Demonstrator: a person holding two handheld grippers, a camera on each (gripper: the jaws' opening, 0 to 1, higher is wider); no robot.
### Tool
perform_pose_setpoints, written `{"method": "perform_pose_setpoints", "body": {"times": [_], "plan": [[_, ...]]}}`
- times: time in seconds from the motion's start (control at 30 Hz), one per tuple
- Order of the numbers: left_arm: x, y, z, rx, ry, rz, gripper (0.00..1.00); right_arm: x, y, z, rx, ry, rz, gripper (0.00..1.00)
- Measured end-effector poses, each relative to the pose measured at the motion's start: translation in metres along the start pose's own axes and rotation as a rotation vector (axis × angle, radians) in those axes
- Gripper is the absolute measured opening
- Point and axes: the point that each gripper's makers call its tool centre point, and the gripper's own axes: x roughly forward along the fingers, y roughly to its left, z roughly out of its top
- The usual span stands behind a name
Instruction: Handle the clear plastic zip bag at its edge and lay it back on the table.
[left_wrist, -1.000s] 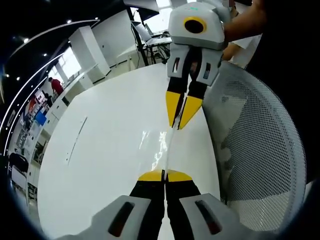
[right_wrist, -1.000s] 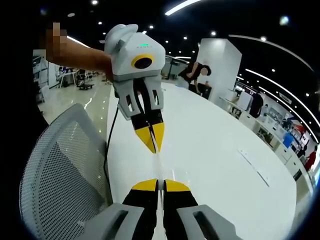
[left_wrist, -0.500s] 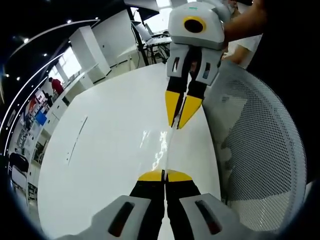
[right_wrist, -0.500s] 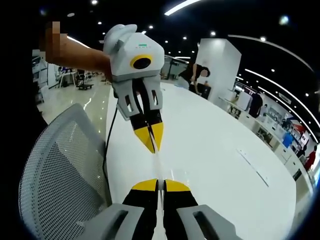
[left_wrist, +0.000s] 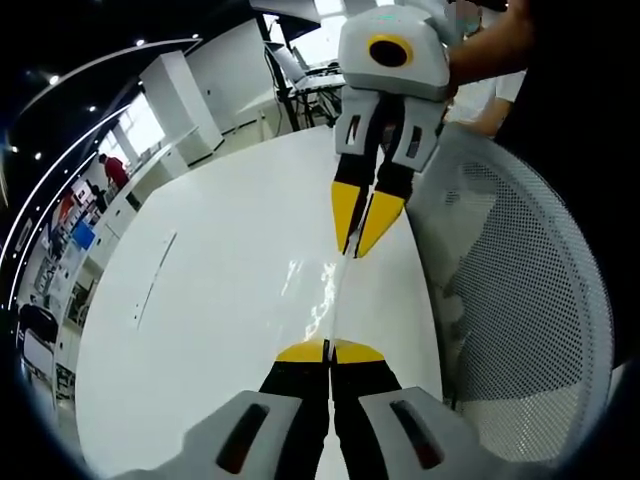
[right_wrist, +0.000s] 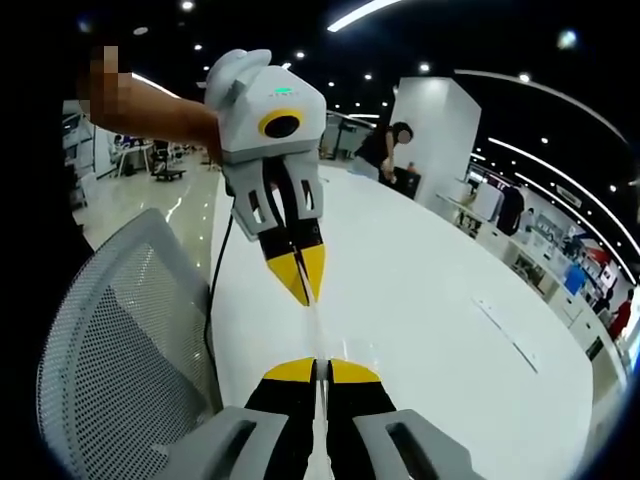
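- A glossy white surface (left_wrist: 220, 300) in a bright showroom, a mesh chair (left_wrist: 520, 300) beside it.
- The clear zip bag (left_wrist: 335, 295) hangs taut above it, edge-on.
- Left gripper (left_wrist: 329, 349) and right gripper (right_wrist: 316, 367) are each clamped on opposite ends.
- Probably light, limp and slippery; pinch the edges.

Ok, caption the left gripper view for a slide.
Two yellow-tipped grippers, left and right, shut on opposite ends of a clear plastic zip bag stretched edge-on above a white table.
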Motion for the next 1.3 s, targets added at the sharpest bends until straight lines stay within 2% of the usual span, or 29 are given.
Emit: {"method": "perform_pose_setpoints", "body": {"times": [1.3], "plan": [[-0.0017, 0.0036, -0.0034, -0.014, 0.005, 0.012, 0.00, -0.0005, -0.0019, -0.0025, 0.008, 0.001, -0.003, 0.00]]}}
